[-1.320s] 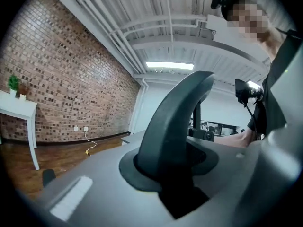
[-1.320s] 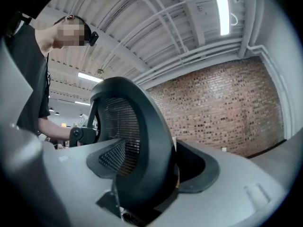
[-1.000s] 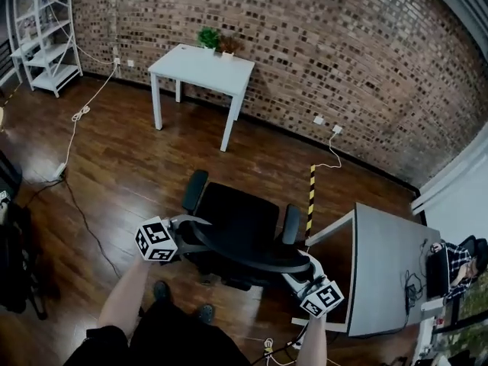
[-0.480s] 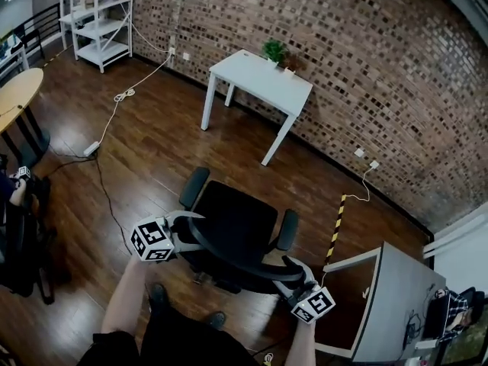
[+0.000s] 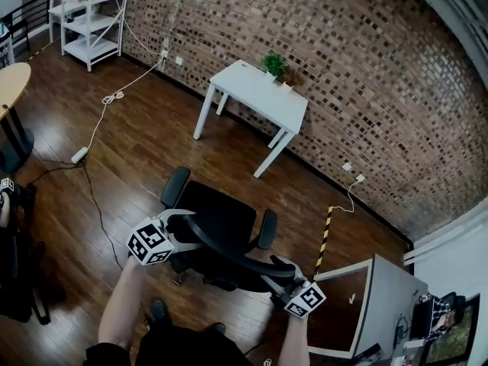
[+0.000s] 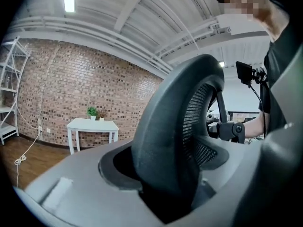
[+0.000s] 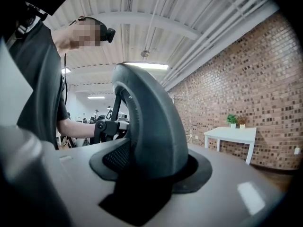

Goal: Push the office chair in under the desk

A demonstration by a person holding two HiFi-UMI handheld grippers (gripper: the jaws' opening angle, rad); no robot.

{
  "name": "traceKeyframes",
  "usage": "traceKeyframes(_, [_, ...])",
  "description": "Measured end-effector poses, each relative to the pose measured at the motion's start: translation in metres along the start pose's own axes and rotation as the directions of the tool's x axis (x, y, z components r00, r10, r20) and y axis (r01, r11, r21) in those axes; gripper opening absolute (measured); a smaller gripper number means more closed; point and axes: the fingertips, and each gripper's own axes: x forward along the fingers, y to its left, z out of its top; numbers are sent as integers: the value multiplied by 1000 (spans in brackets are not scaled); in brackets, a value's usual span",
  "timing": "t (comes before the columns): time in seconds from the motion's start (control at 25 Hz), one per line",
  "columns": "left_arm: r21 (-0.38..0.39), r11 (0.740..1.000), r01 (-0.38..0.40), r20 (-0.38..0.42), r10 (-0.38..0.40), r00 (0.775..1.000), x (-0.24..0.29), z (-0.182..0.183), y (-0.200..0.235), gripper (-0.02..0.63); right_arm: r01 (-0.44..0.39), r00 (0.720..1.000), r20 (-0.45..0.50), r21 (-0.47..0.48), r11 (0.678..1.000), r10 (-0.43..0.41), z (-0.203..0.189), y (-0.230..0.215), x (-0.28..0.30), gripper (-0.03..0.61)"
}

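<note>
**Q:** Where is the chair (image 5: pixel 221 219) at this entry?

**Op:** I log it upright on the open wood floor (image 5: pixel 114 158), with its seat turned toward the brick wall (image 5: pixel 343 67). The white desk (image 5: pixel 244 90) stands against that wall with a plant (image 5: pixel 274 65) at its far edge. The chair is well apart from this desk, and no part of it is under the top. A grey desk (image 5: pixel 389 296) is near, at the lower right of the head view. A strip of striped tape (image 5: pixel 324 239) lies on the floor between it and the chair.

**Q:** Left gripper (image 5: pixel 187 226)?

**Op:** It is at the left end of the backrest (image 5: pixel 236 256), on the top rim, pointing level. In the left gripper view the rim fills the space between the jaws. The jaws stand wide and have just been opening. As far as I can read it, the pads lie against the rim on both sides, so I note a hold on the chair.

**Q:** Right gripper (image 5: pixel 280 271)?

**Op:** It is at the right end of the same rim, also level. The jaws are partly apart and have just been closing. In its own view the rim is wedged between them with the pads pressing on it, so I note a firm hold.

**Q:** Are the two grippers touching each other?

**Op:** No. They are apart, with the curve of the backrest spanning between them.
</note>
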Motion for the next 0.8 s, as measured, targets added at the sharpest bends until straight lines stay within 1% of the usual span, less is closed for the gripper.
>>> traceKeyframes(0.08, [0,1000,-19,6,19,1000,-6,9,14,550,-5,1000,-1,-1,1000,5,8,-3,14,258])
traceKeyframes(0.12, [0,1000,-25,14,25,1000,-9,7,22,552,-3,1000,-4,-4,1000,3,6,-5,22,259])
traceKeyframes(0.24, [6,1000,-23,37,22,999,-24,-24,57,557,18,1000,-8,-17,1000,-18,-27,-9,60,261])
traceKeyframes(0.32, [6,1000,-17,37,17,999,-39,-33,77,560,26,1000,-5,-15,1000,-26,-38,-5,84,262])
traceKeyframes(0.44, [4,1000,-22,27,22,999,-44,-6,80,563,20,1000,-1,4,1000,-20,-11,-1,89,261])
traceKeyframes(0.52, [4,1000,-25,28,25,999,-38,-2,85,568,23,1000,-1,5,1000,-23,-5,-5,90,258])
traceKeyframes(0.68, [8,1000,-7,40,7,999,-46,-38,118,575,61,998,1,-22,998,-61,-35,-4,123,258])
traceKeyframes(0.8, [-4,1000,14,43,-13,999,-43,-47,138,580,84,996,6,-33,996,-84,-37,-8,137,256])
